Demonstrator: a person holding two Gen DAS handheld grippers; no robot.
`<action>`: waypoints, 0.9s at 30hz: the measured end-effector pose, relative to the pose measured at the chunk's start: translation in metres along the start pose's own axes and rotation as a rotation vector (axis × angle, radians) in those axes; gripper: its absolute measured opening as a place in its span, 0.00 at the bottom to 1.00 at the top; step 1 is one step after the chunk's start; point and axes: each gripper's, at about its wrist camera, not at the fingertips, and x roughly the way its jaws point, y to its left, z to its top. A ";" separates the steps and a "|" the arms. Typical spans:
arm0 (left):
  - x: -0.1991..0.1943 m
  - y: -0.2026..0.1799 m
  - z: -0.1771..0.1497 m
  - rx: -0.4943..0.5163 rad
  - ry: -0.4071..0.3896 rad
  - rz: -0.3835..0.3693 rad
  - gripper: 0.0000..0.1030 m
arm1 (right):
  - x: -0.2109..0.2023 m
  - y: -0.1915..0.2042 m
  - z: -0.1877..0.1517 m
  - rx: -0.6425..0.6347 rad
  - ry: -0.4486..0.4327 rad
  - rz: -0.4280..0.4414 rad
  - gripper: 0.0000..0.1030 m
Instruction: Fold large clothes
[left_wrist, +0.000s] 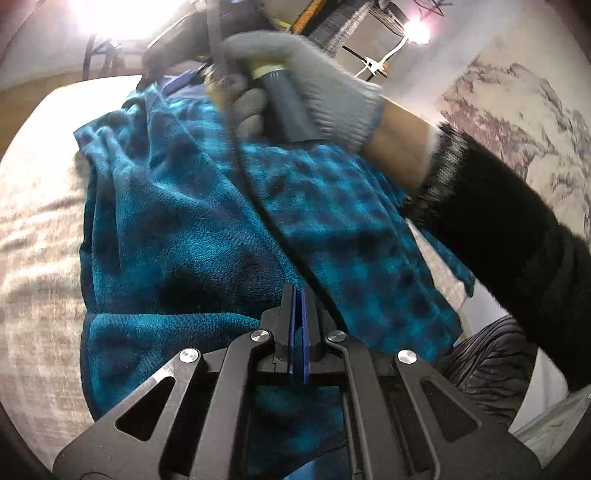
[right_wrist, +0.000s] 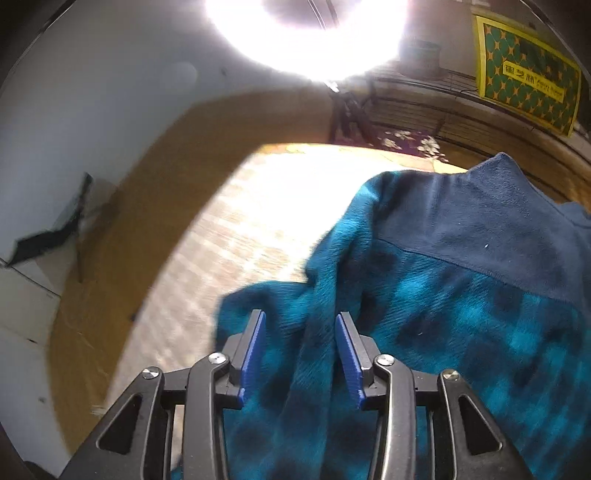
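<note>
A pale, woven-looking cover (left_wrist: 40, 236) spreads under everything, lit hard by a bright lamp (right_wrist: 306, 33) overhead, with a brown floor beyond its edge.

Nearest in the left view, the left gripper (left_wrist: 297, 295) has its blue pads pressed flat together with no cloth between them, so it holds nothing. Just beyond it lies the garment (left_wrist: 192, 229), a teal and dark checked fleece, bunched in soft ridges across the cover. Further off, a gloved hand (left_wrist: 295, 85) grips the handle of the other tool above the fleece, a black sleeve (left_wrist: 498, 236) trailing back from it.

In the right view, the right gripper (right_wrist: 301, 321) stands partly parted over a raised fold of the same fleece, and the pads do not appear to press on it. Beyond that fold the plain navy collar panel (right_wrist: 480, 221) rises, and a wire rack (right_wrist: 424, 103) stands at the far wall.

The main risk, as I judge it, is a poor pinch: the fleece is thick and slippery, so the right pads may catch only the top layer, or several layers at once, and drag the whole heap crooked. With the left tool empty, nothing anchors the garment, and a pull could slide it toward the cover's edge.
</note>
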 end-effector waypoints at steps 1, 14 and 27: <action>-0.002 0.000 -0.001 0.004 0.002 0.000 0.00 | 0.006 -0.002 0.000 0.001 0.009 -0.014 0.30; -0.003 -0.016 -0.011 0.053 0.039 0.034 0.00 | -0.008 -0.090 -0.009 0.285 -0.118 0.111 0.01; -0.123 0.038 -0.073 -0.188 -0.175 0.238 0.04 | -0.107 -0.080 -0.061 0.211 -0.169 0.110 0.38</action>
